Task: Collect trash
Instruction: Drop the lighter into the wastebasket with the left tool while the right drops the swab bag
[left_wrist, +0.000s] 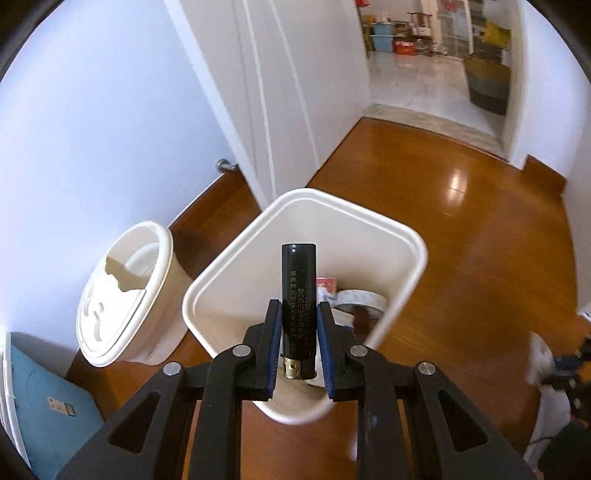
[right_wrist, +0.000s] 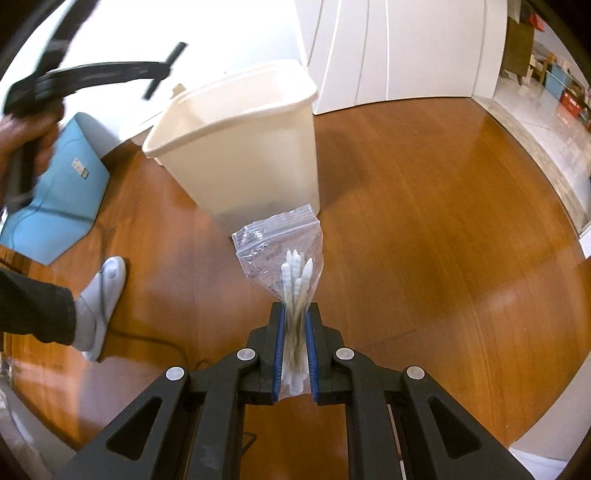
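My left gripper (left_wrist: 298, 308) is shut on a black lighter (left_wrist: 298, 291) with gold print and holds it upright over the open cream trash bin (left_wrist: 413, 240). Paper scraps and a tape roll (left_wrist: 360, 301) lie in the bin. My right gripper (right_wrist: 295, 312) is shut on a clear zip bag of cotton swabs (right_wrist: 291, 254) and holds it above the wooden floor, just in front of the same bin (right_wrist: 240, 147). The left gripper also shows in the right wrist view (right_wrist: 166, 70), blurred, above the bin's left side.
A round white lidded bucket (left_wrist: 122, 295) stands left of the bin by the wall. A blue flat case (right_wrist: 62, 195) leans beside it. A white door (left_wrist: 280, 92) is behind the bin. The person's slippered foot (right_wrist: 99, 295) is on the floor at left. A doorway (left_wrist: 436, 66) opens beyond.
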